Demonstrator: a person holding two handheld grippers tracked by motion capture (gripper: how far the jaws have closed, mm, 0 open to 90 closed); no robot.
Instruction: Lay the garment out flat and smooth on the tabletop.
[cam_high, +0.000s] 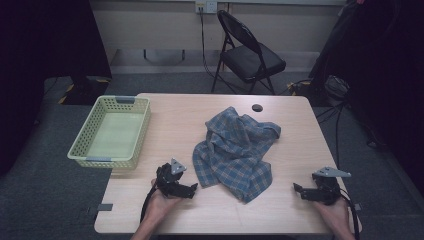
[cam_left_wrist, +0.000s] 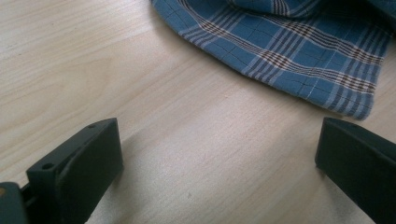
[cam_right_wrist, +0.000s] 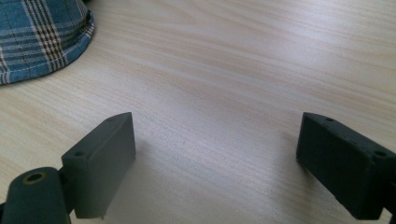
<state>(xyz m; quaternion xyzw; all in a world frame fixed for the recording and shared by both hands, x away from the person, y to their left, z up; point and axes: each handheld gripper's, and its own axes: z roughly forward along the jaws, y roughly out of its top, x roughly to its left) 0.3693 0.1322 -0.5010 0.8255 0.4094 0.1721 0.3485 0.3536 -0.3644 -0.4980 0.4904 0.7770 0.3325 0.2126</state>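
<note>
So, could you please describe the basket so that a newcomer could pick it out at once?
Start at the light wooden table and go to its far left corner. There a pale green plastic basket overhangs the edge, left of the crumpled blue plaid cloth. It is rectangular, with perforated walls and grey handle grips, and holds nothing.

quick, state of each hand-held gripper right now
left hand-held gripper: open, holding nothing, plaid cloth just ahead
right hand-held gripper: open, holding nothing
</note>
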